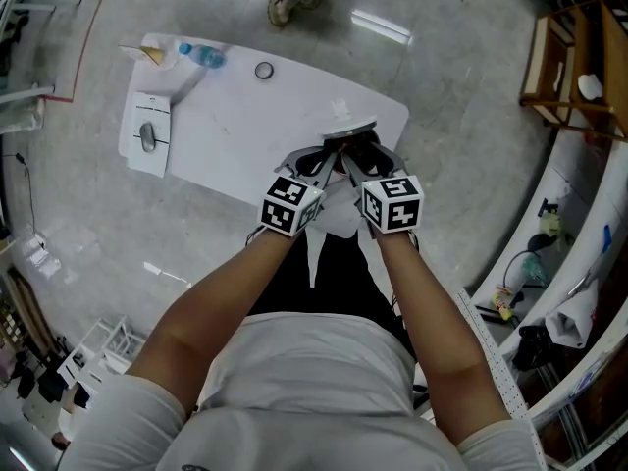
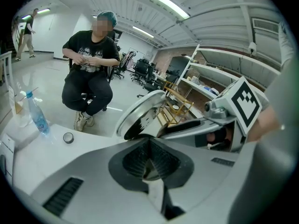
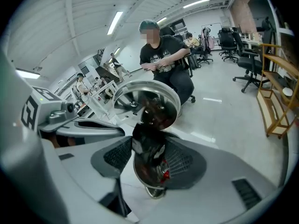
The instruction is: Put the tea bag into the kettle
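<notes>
Round stainless-steel kettle [image 1: 350, 130] sits at the near edge of the white table [image 1: 226, 126]. Its hinged shiny lid [image 3: 147, 101] is tipped up and open.

Left hand-held gripper [image 2: 149, 146] is at the kettle mouth, jaws pressed together. A thin pale sliver sits in the pinch. I judge it to be the small pale paper tea bag [image 2: 149, 171], held there, but too little shows to be sure. No bag seen on the table or inside the kettle.

Right hand-held gripper [image 3: 149, 143] has its jaws apart, one on each side of the kettle's open top, pads not pressing on it.

Step in hand, by my reading: the drop into the mouth, not yet done.

Risks:
- Nothing clamps the lid, so it could fall back onto the left jaws or the bag.
- The bag may catch on the rim or stick to a pad on release, then land on the table.
- The grippers are crowded close, so a bump could shove the kettle off the near edge.
- The kettle is unheld and may slide if nudged.
</notes>
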{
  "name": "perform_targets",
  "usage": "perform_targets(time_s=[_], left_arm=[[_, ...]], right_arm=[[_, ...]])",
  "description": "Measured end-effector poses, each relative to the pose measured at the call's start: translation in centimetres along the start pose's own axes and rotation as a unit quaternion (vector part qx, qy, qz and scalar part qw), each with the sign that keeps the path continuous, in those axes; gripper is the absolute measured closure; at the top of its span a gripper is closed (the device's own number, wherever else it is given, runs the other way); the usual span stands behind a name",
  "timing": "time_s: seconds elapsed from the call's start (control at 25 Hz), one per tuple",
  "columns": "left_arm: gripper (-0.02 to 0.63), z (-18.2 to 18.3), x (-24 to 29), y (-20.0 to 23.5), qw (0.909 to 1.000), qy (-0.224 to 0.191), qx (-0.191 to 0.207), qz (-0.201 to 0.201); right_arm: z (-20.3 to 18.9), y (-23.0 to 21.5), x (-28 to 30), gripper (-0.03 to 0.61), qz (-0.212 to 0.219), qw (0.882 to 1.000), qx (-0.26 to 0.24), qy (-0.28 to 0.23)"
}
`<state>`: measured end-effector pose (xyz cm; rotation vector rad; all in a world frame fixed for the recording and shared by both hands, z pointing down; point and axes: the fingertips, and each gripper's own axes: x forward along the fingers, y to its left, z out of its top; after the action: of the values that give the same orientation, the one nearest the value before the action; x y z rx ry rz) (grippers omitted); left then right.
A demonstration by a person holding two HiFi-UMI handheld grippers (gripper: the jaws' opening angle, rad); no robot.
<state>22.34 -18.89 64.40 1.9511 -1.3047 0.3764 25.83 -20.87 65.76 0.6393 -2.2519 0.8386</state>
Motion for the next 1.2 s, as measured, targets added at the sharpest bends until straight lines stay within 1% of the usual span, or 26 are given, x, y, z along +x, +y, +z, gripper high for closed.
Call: perform_targets(time_s=[0.16,0.36,0.6,0.64,0.72,0.84,0.92,1.04,1.2], left_arm=[[0.603,0.1,-0.2,0.0,1.0000,-0.002,0.004,-0.002],[0.603,0.4,-0.4,-0.4,1.0000,-0.007,0.005,-0.004],[0.604,1.1,-0.9,-0.9,0.9998,-0.016,0.002,-0.006],[0.603,1.3,-1.0,-1.0,0.9998,-0.019,0.001,-0.006],[0.603,1.6,-1.1,-1.4,0.9997,-0.023,0.001,-0.008],[0.603,1.8,-1.5,-2.0,0.9996,-0.025,0.010,-0.011],[0.603,2.1,-2.0,-2.4,0.9995,-0.027,0.013,-0.012],[0.603,2.7,-2.9,-3.1,0.9992,-0.029,0.021,-0.017],[0.603,3.8,-4.5,-4.4,0.9986,-0.038,0.030,-0.020]], right_arm=[[-0.1,0.1,0.2,0.310,0.006,1.000,-0.007,0.005],[-0.1,-0.3,-0.5,0.310,-0.001,1.000,-0.003,-0.004],[0.5,-0.1,-1.7,0.314,-0.014,0.999,-0.017,-0.024],[0.7,-0.1,-1.9,0.331,-0.016,0.999,-0.019,-0.027],[0.8,0.2,-2.4,0.405,-0.017,0.999,-0.021,-0.032],[1.2,1.0,-3.1,0.499,-0.008,0.999,-0.021,-0.041],[1.5,1.4,-3.8,0.535,-0.007,0.999,-0.020,-0.049],[2.0,2.2,-5.0,0.564,-0.004,0.998,-0.023,-0.059],[3.6,3.9,-7.1,0.568,0.003,0.996,-0.035,-0.083]])
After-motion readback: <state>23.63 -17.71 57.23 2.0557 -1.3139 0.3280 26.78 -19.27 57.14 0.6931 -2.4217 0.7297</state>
